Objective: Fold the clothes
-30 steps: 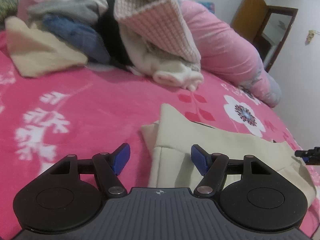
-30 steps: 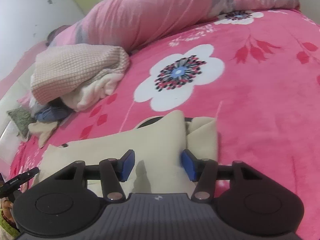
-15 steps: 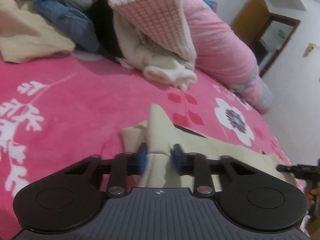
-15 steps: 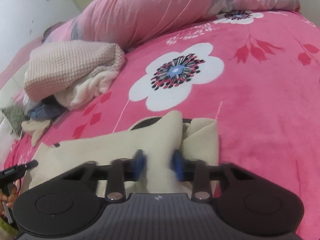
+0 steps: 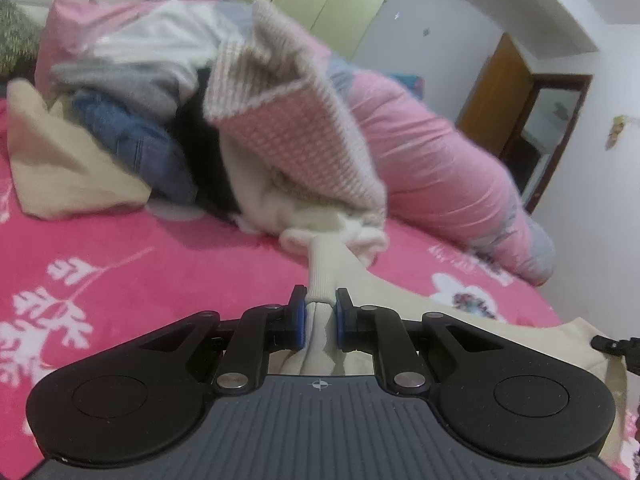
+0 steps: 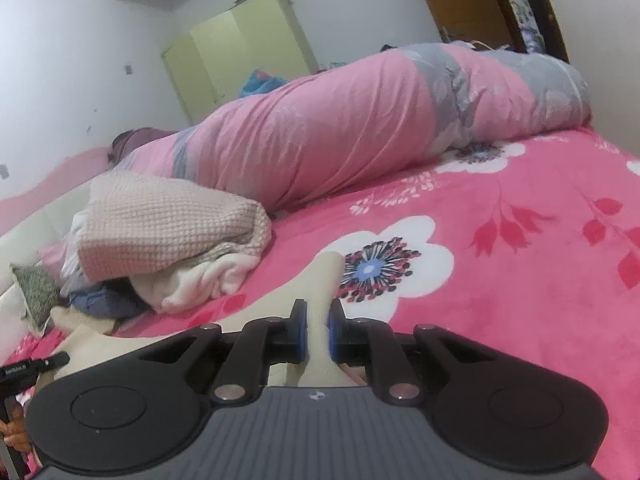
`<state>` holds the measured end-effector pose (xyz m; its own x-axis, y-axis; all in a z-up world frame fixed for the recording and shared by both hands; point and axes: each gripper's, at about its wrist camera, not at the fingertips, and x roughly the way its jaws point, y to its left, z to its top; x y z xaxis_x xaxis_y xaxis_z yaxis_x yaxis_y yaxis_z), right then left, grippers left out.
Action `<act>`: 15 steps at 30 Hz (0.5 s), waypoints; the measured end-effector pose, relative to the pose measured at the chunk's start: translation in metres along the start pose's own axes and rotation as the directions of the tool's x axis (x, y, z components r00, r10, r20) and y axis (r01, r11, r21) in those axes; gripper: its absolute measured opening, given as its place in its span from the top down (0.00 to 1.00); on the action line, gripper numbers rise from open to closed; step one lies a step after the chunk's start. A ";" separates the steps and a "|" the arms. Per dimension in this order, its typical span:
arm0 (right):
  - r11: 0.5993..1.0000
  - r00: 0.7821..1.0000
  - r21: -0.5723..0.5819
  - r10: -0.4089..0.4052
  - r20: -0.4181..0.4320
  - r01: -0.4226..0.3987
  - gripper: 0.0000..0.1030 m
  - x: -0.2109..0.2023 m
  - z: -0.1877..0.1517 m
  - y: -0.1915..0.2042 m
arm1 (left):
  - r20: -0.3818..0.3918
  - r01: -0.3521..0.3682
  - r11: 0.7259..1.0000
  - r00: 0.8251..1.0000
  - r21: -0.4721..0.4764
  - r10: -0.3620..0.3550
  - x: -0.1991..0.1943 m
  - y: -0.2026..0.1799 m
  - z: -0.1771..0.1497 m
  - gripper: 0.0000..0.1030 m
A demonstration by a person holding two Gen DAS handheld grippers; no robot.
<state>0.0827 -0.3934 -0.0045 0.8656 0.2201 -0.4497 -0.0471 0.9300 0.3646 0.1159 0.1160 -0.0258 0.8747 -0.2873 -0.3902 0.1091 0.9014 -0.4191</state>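
A cream garment [image 5: 325, 264] lies on the pink flowered bedspread [image 5: 120, 256], with both ends raised off it. My left gripper [image 5: 321, 314] has its blue pads pressed on a bunched corner of the cloth, and its jaws are still closing. In the right wrist view the same cream garment [image 6: 322, 276] sticks up between the pads of my right gripper [image 6: 318, 330], whose jaws are also closing on it. The cloth stretches between the two grippers below the cameras, mostly hidden by the gripper bodies.
A pile of unfolded clothes [image 5: 172, 128], topped by a pink waffle-knit piece [image 6: 168, 232], sits at the back of the bed. A rolled pink and grey quilt [image 6: 360, 120] lies along the far side. Beyond stand a yellow-green wardrobe [image 6: 232, 56] and a wooden door [image 5: 500, 92].
Both grippers went from open over the flat cream garment to shut on its corners, then rose and tilted up, lifting the cloth off the bedspread.
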 end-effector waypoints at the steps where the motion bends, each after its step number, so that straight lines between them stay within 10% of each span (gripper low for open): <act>1: 1.000 1.000 0.000 -0.016 -0.013 0.016 0.89 0.010 -0.003 -0.005 | -0.038 -0.025 1.000 0.999 -0.003 0.025 0.011 0.004 -0.006 0.88; 15: 0.990 0.978 0.073 -0.107 -0.177 0.121 0.84 0.070 -0.044 -0.038 | -0.175 -0.114 0.990 0.976 0.081 0.127 0.051 0.017 -0.029 0.76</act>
<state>0.1232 -0.4001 -0.0858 0.7638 0.1681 -0.6232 0.0945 0.9260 0.3656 0.1483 0.1074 -0.0770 0.7852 -0.2228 -0.5778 0.0461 0.9514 -0.3044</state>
